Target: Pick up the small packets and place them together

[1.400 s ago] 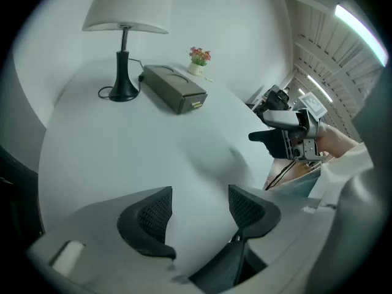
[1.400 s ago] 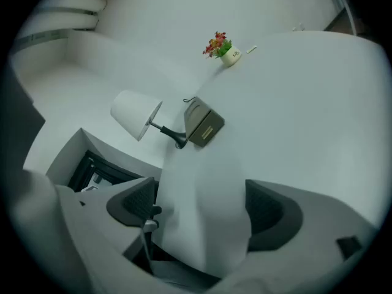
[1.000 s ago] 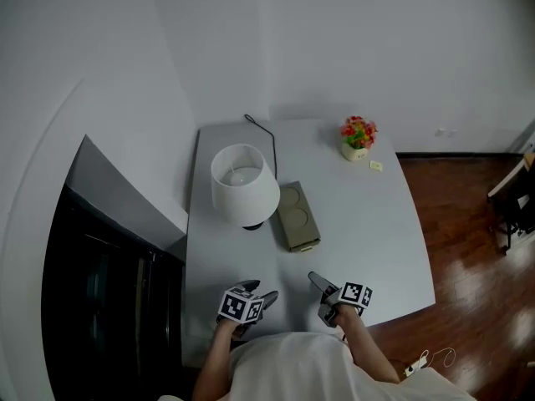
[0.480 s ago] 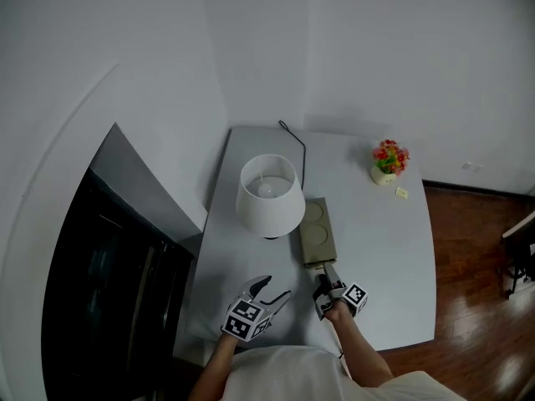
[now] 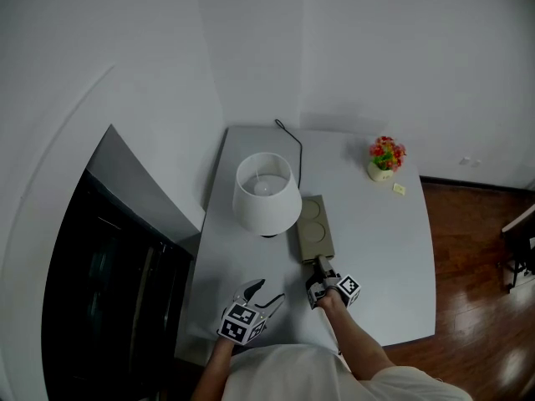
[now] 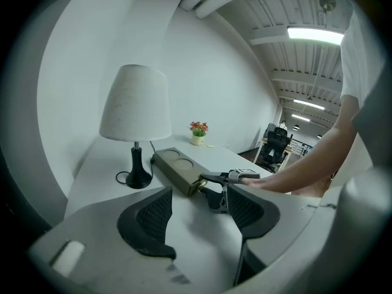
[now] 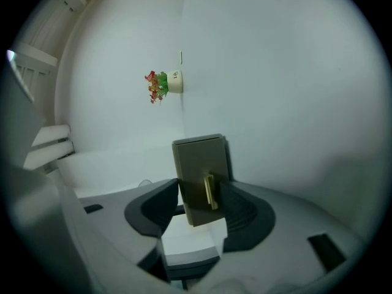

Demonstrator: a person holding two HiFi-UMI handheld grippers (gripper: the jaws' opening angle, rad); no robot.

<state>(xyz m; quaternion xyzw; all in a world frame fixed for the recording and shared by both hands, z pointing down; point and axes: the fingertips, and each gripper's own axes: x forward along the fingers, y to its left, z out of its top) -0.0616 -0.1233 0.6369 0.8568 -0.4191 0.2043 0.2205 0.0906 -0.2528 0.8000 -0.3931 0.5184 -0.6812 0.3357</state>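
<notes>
Packet (image 5: 399,189) lies by the flower pot (image 5: 384,155), at the far right corner of the table (image 5: 393,257). Right gripper (image 5: 320,267) has its jaws spread around the brass handle (image 7: 209,190) of the olive box (image 5: 312,228) with 2 round recesses. Left gripper (image 5: 266,295) hovers gaping and empty near the lamp (image 5: 266,192)

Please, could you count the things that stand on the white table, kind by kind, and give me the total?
Lamp: 1
Olive box: 1
Flower pot: 1
Small packet: 1
Total: 4
</notes>
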